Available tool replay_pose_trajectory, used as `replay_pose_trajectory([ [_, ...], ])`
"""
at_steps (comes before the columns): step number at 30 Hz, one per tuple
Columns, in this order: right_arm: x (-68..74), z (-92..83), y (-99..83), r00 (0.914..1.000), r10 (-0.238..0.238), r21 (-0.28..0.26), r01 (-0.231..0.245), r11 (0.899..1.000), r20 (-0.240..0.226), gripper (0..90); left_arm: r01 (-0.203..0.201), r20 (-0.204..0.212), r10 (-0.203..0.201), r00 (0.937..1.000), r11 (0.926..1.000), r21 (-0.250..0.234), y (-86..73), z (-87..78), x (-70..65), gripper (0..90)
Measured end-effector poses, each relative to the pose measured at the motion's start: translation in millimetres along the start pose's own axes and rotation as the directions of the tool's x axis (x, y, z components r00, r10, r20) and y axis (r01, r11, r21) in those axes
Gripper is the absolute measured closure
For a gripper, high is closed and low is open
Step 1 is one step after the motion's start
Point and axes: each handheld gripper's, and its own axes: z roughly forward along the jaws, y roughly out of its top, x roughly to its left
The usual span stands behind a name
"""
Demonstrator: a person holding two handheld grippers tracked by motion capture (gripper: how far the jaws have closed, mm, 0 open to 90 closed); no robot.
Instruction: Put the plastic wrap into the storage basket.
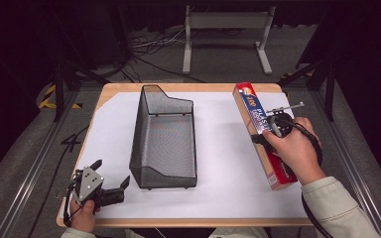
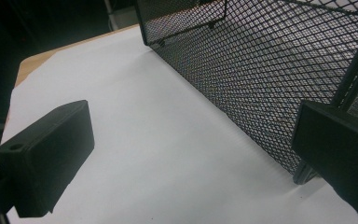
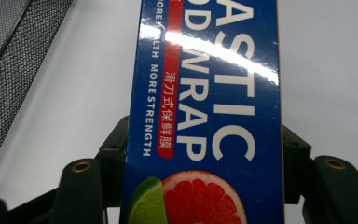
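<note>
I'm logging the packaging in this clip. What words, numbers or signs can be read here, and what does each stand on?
All on the plastic wrap box:
"WRAP", large white letters.
"ASTIC" above it, the first letter cut off by the frame.
"MORE STRENGTH", small white letters along the side.
A further "MORE" phrase beyond it, lost in glare.
"滑刀式保鲜膜", on a red strip.
"220", near the box's far end in the high view, blurred.
The wire basket bears no text.

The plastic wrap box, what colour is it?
The plastic wrap box is mainly dark blue with white lettering and a grapefruit picture; the right gripper view shows it best.
</note>
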Motion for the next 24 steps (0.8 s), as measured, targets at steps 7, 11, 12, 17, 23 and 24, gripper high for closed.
replay_pose_trajectory([
  [7,7.1,-10.0,6.6,0.9998,-0.019,-0.006,0.019,1.000,0.000,39.2,-0.001,0.002,0.001,1.0000,1.0000,-0.001,0.3,0.0,0.0,0.0],
  [11,14.6,-11.5,9.1,0.9995,-0.031,-0.009,0.031,0.999,0.002,39.2,-0.003,0.004,0.003,1.0000,1.0000,-0.001,0.3,0.3,-0.3,0.0],
  [12,19.9,-11.8,10.8,0.9990,-0.044,-0.009,0.044,0.999,-0.004,39.2,-0.002,0.006,0.002,1.0000,1.0000,0.001,0.1,-0.1,-0.4,0.0],
  [17,33.8,-11.7,15.3,0.9973,-0.070,-0.006,0.070,0.998,-0.022,39.2,0.000,0.004,0.000,1.0000,1.0000,-0.003,0.0,-0.6,0.2,0.0],
  [23,61.1,-12.1,25.5,0.9913,-0.114,-0.011,0.113,0.994,-0.067,39.2,0.000,0.001,0.000,1.0000,1.0000,-0.007,-0.1,-1.4,0.9,0.0],
  [24,65.2,-12.7,26.9,0.9905,-0.117,-0.009,0.116,0.993,-0.073,39.2,0.000,0.001,0.000,1.0000,1.0000,-0.007,-0.1,-1.4,0.9,0.1],
])
